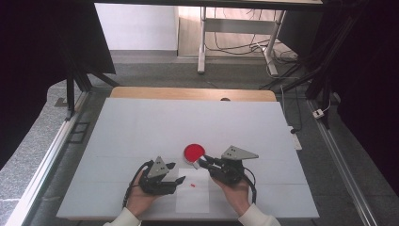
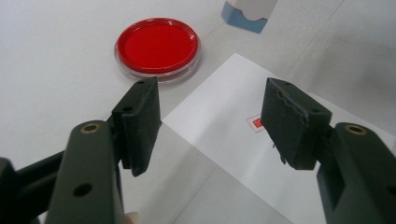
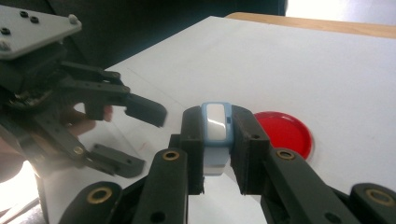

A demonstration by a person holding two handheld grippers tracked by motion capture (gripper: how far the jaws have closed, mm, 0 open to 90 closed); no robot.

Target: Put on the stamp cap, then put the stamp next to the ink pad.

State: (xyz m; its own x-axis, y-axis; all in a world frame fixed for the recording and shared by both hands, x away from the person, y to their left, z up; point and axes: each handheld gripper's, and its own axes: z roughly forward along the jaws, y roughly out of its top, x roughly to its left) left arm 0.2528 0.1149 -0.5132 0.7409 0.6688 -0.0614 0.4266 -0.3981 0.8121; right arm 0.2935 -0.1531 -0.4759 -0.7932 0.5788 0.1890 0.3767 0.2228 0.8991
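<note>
Right gripper (image 3: 218, 154) clamps stamp (image 3: 215, 135), ink pad (image 3: 282, 132) just beyond-right; left gripper (image 2: 210, 121) open, empty, over paper (image 2: 224, 135).

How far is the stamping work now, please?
Done: one red mark is on the paper. In hand: the right gripper clamps the stamp by the ink pad; the left gripper hangs open. Left: perhaps more stamps.
</note>
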